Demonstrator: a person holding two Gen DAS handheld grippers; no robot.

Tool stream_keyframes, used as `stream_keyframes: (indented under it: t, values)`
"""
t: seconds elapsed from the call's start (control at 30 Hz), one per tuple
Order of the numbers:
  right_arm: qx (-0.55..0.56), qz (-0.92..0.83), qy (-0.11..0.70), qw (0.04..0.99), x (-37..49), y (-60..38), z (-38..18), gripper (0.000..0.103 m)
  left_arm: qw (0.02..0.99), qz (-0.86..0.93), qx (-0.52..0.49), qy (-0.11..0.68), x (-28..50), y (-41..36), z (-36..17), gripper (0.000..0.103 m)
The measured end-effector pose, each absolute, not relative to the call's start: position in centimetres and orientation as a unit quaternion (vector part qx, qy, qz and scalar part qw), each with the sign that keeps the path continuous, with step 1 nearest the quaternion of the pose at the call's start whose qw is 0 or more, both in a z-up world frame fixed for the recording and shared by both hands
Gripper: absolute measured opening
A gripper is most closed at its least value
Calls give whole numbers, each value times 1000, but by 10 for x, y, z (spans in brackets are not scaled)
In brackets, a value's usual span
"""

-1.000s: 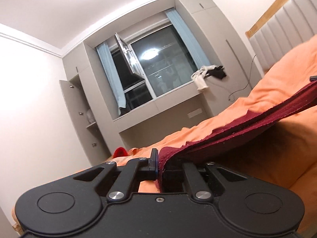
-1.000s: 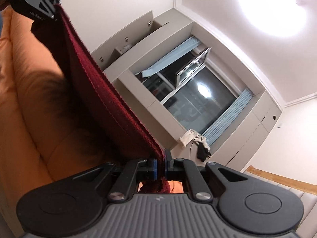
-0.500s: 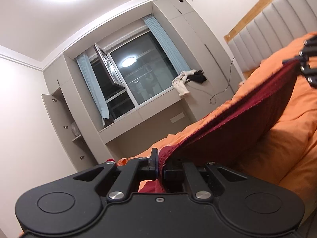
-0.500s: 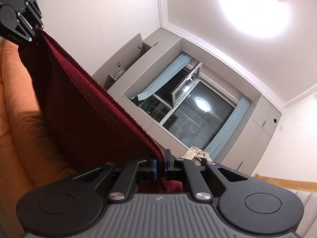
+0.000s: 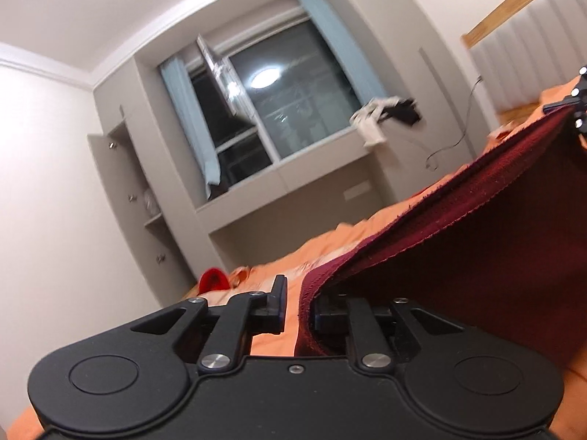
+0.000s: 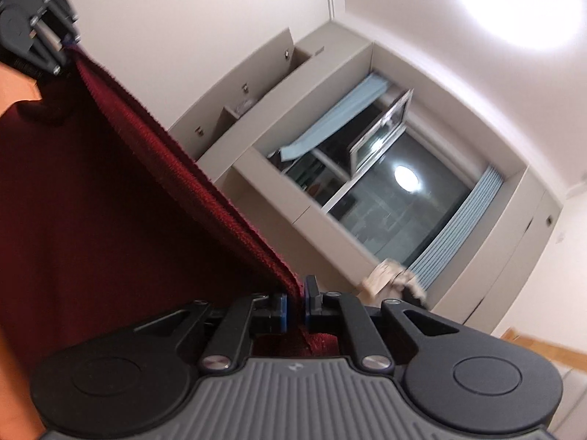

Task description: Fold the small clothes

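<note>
A dark red knitted garment stretches between my two grippers above an orange bed. In the left wrist view my left gripper has its jaws parted; the garment's edge lies against the right finger only. The right gripper shows at the far right edge. In the right wrist view my right gripper is shut on the garment's ribbed edge. The left gripper is at the top left, at the garment's other end.
A small red item lies on the bed far left. A window with blue curtains, grey cabinets and clothes on the sill stand behind. A padded headboard is at the right.
My left gripper's jaws have opened from shut on the garment's edge. Both views have tilted, and the garment now hangs lower and fills more of the frames.
</note>
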State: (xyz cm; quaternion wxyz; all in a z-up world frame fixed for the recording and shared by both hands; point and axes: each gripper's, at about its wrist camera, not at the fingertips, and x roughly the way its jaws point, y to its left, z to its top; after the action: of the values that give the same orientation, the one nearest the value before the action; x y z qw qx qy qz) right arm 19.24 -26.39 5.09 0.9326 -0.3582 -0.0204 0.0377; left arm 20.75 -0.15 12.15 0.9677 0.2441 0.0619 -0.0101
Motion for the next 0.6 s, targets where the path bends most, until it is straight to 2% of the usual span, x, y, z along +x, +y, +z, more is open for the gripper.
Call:
stream_keyframes:
  t: [0.17, 0.37, 0.43, 0.53, 0.6]
  values:
    - [-378, 47, 16, 925, 253, -257, 36, 7, 962, 15, 257, 91, 279, -11, 102, 16]
    - [-385, 52, 57, 920, 300, -253, 2, 8, 965, 0, 189, 181, 351, 5, 84, 17]
    - [-382, 51, 67, 920, 308, -252, -11, 9, 965, -1, 174, 197, 364, 9, 77, 23]
    - [-365, 50, 77, 926, 315, -251, -23, 15, 963, -4, 160, 215, 378, 15, 68, 23]
    - [-371, 47, 91, 923, 321, -251, -30, 24, 962, -12, 147, 228, 384, 19, 63, 24]
